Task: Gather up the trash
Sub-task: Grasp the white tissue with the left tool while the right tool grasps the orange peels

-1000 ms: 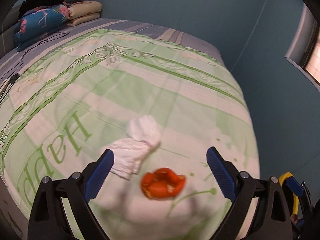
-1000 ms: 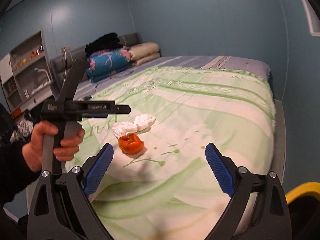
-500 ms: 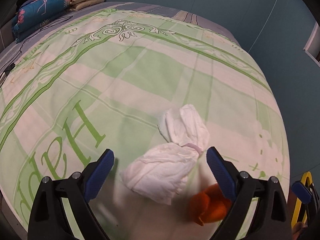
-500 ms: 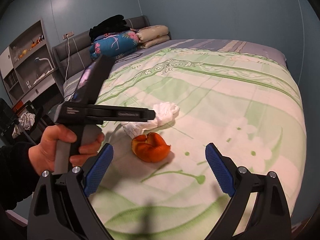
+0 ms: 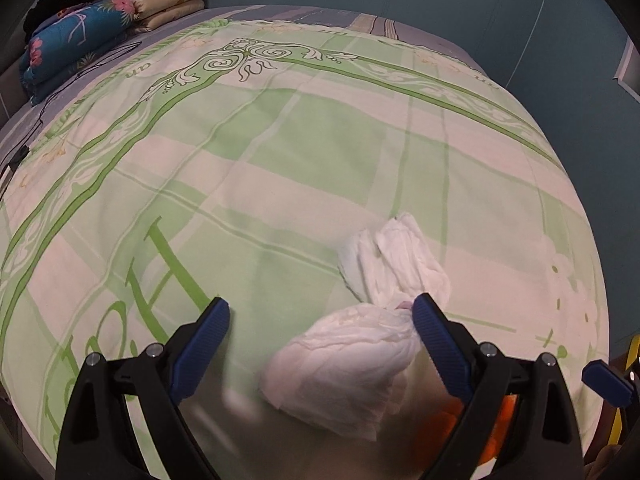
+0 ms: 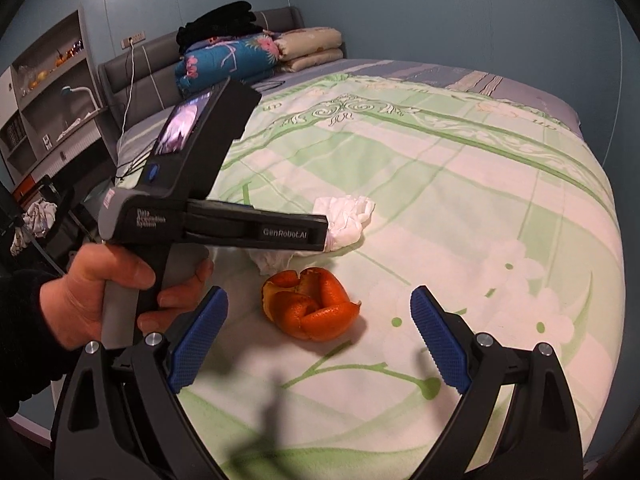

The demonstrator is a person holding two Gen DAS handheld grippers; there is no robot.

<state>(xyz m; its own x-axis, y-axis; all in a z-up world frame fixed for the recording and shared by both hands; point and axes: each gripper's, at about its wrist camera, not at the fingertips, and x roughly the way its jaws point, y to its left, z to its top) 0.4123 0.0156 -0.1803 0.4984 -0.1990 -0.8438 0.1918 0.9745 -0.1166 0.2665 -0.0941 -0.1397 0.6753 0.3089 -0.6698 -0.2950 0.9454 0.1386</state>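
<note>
A crumpled white tissue wad [image 5: 352,364] lies on the green-and-white bedspread [image 5: 280,152], twisted in the middle, and reaches between the blue pads of my open left gripper [image 5: 320,344]. Orange peel [image 5: 504,416] shows only as a sliver behind the left gripper's right finger. In the right wrist view the orange peel [image 6: 310,306] sits on the bedspread [image 6: 460,200] just ahead of my open right gripper [image 6: 320,332], nothing between its fingers. The tissue wad [image 6: 346,220] lies beyond it, partly hidden by the left gripper's body [image 6: 224,224], which a hand [image 6: 100,292] holds.
Folded quilts and pillows [image 6: 256,56] are stacked at the head of the bed, with a dark headboard [image 6: 132,68] and shelves [image 6: 44,92] to the left. A charging cable [image 5: 52,100] runs over the bed's far left side. Blue walls [image 5: 540,20] close the far side.
My left gripper has pushed forward and down over the tissue, which now lies between its pads. My right gripper has closed in on the orange peel. Both stay open.
</note>
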